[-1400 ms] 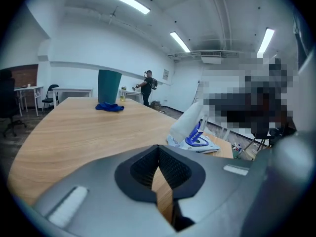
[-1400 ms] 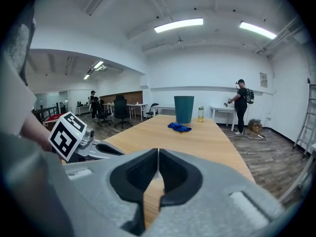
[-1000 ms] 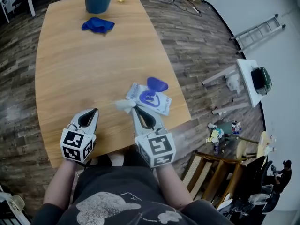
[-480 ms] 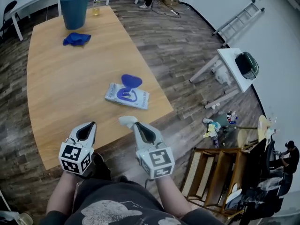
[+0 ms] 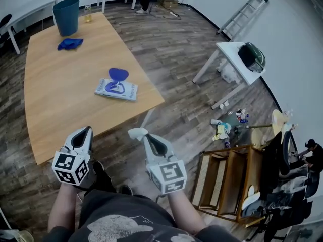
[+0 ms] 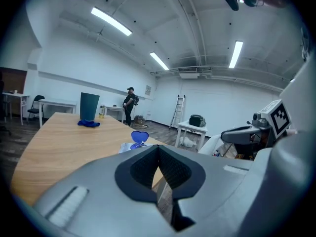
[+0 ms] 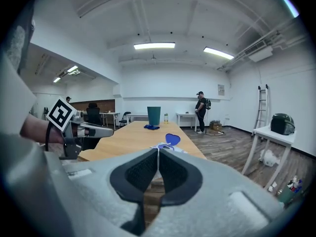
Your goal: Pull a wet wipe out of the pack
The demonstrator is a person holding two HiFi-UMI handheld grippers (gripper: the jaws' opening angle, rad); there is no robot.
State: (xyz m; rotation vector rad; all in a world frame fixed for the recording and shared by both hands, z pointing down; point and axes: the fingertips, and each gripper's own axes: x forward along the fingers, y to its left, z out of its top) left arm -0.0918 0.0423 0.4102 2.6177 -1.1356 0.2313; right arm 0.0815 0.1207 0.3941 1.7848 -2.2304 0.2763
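Wooden table at the upper left of the head view, with the pack lying flat near its right-hand edge, blue lid flipped open and standing up behind the opening. Well apart from that pack, past the table edge and over the floor: right gripper, jaws pressed together on a crumpled white wet wipe sticking out beyond the tips, free of the pack, no strand running back to it. Along the jaws in the right gripper view, only a thin pale sliver pinched between them. Left gripper beside it, jaws closed flush and gripping nothing, meeting bare in its own view. Reads as the pull itself finished: one sheet out, clear, held. Left to do, at a guess, nothing named in the task — perhaps closing the lid or setting the wipe down, neither asked for. Counted from big to small: one wooden table; one teal bin at its far end; two grippers; one pack of wipes; one blue cloth just beside the bin; one small bottle next to the bin, too small to tell more; one open lid; one wipe out of the pack. Whether a next sheet pokes up from the opening — cannot tell.
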